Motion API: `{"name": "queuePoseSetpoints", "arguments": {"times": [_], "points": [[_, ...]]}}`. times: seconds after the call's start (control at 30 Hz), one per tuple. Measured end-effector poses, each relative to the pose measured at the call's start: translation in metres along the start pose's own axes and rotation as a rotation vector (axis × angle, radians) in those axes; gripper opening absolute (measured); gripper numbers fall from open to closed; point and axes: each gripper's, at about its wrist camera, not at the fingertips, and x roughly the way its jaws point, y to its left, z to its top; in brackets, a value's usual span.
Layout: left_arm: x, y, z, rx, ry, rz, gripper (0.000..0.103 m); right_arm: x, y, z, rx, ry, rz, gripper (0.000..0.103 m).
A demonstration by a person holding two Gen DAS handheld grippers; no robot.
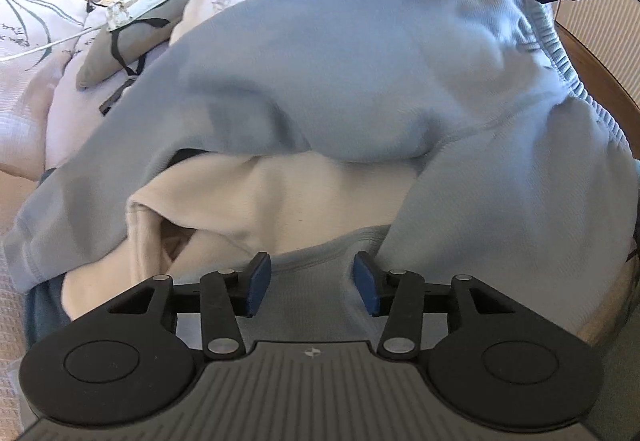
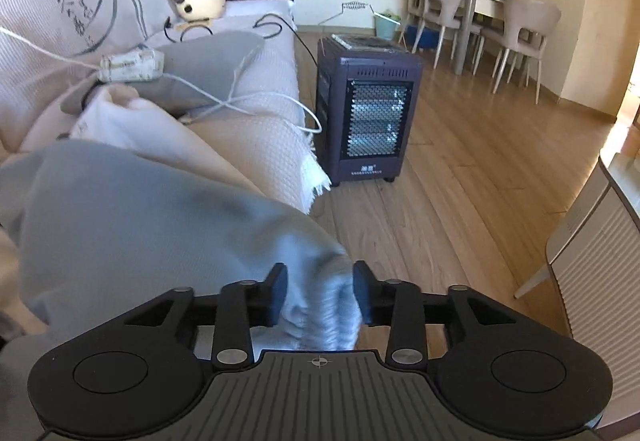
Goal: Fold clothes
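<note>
Right gripper clamped on blurred blue sweatshirt hem, lower centre. Left gripper fingers apart, over cloth. Cream garment mostly hidden.

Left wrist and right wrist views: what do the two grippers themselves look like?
The left gripper has matte black linkage arms with silver pivot pins, round black discs at each side, a ribbed grey base with a small crosshair mark, and blue finger pads. The right gripper matches it, but its pads look black. No cables or sleeves show.
</note>
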Motion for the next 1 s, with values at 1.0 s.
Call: {"name": "queuePoseSetpoints", "arguments": {"times": [1.0], "points": [[-0.085,0.18,-0.16,-0.625,0.017,0.25,0.064,-0.065,0.199,-0.09,-0.275,0.175,0.402,0.044]]}}
